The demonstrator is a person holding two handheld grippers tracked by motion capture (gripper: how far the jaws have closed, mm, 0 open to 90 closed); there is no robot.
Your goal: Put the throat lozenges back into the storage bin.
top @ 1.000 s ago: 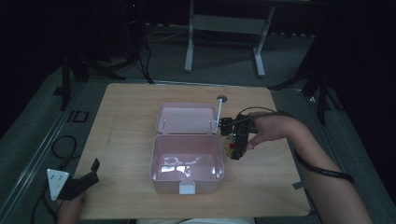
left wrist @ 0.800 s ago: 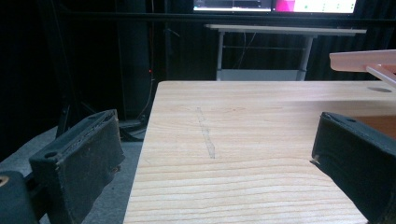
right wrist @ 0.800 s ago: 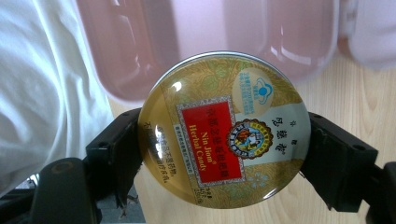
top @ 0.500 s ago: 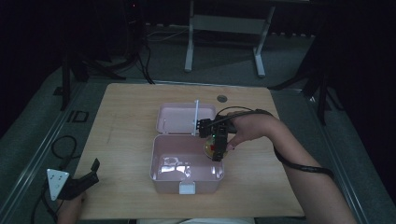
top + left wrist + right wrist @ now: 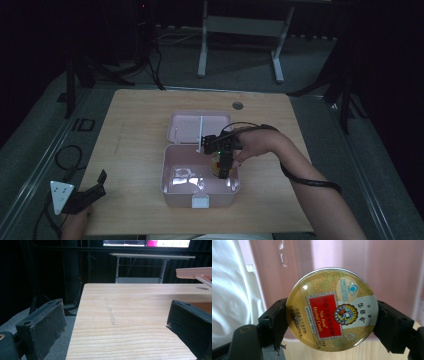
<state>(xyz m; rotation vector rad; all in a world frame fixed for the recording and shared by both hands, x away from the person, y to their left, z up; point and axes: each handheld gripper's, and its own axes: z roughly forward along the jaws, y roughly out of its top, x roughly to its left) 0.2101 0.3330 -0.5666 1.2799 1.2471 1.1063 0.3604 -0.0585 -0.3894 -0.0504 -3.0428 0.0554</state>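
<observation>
**Candy tin held over the open pink box**

High view: a pink box (image 5: 200,175) sits near the middle of the wooden table (image 5: 130,130), its lid (image 5: 192,125) laid open flat behind it on the far side. The right hand (image 5: 257,145) reaches in from the right and holds the right gripper (image 5: 223,167) pointing down over the right part of the box's tray. A small round yellowish thing shows at its jaws; whether it touches the tray floor cannot be told from here. A black cable (image 5: 305,177) loops around the right forearm. The left gripper (image 5: 92,192) lies at the near left corner of the table, well apart from the box, with its grey three-cornered plate (image 5: 60,195) at the table's edge.

Left gripper view: the left gripper (image 5: 115,322) has its two black jaws spread wide, with nothing between them but bare tabletop. An edge of the pink lid (image 5: 195,272) shows at the upper right.

Right gripper view: the right gripper (image 5: 332,322) clamps a round gold candy tin (image 5: 332,310) by its rim, one jaw on each side. The tin's label has a red panel reading "Nin Jiom Herbal Candy". Behind the tin lies the pink inner wall of the box (image 5: 387,270), and something white (image 5: 232,290) sits at the left.
</observation>
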